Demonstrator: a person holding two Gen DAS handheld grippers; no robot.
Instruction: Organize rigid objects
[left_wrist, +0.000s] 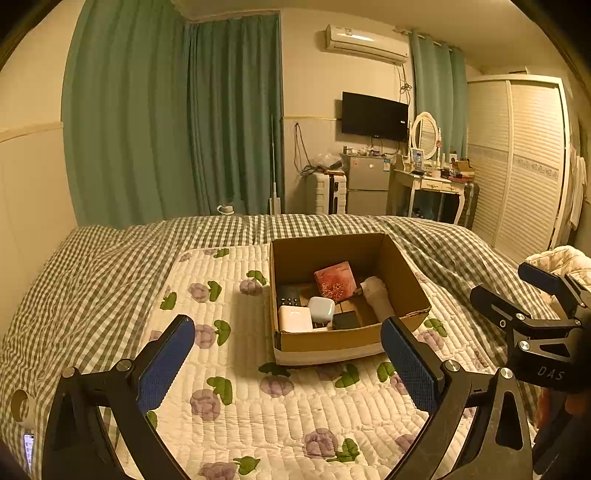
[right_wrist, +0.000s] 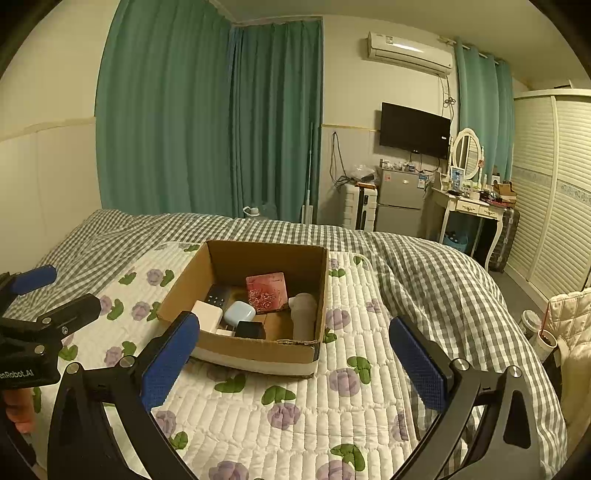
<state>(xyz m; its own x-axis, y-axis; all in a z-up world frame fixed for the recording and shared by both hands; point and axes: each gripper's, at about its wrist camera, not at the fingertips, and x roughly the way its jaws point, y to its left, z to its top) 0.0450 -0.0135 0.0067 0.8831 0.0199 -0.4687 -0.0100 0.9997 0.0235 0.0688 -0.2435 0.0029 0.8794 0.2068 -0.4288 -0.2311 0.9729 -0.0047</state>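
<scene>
On the bed, an open cardboard box (left_wrist: 343, 341) rests on the floral quilted pad (left_wrist: 236, 373). Inside lie a red patterned case (left_wrist: 335, 281), a white charger (left_wrist: 294, 318), a pale blue case (left_wrist: 321, 309), a black block (left_wrist: 345, 319), a dark remote (left_wrist: 289, 294) and what appears to be a white cylinder (left_wrist: 377, 298). Left hand-held gripper (left_wrist: 288, 363): fingers apart, empty, near the box. Right hand-held gripper (right_wrist: 295, 363): fingers apart, empty, near the box.
</scene>
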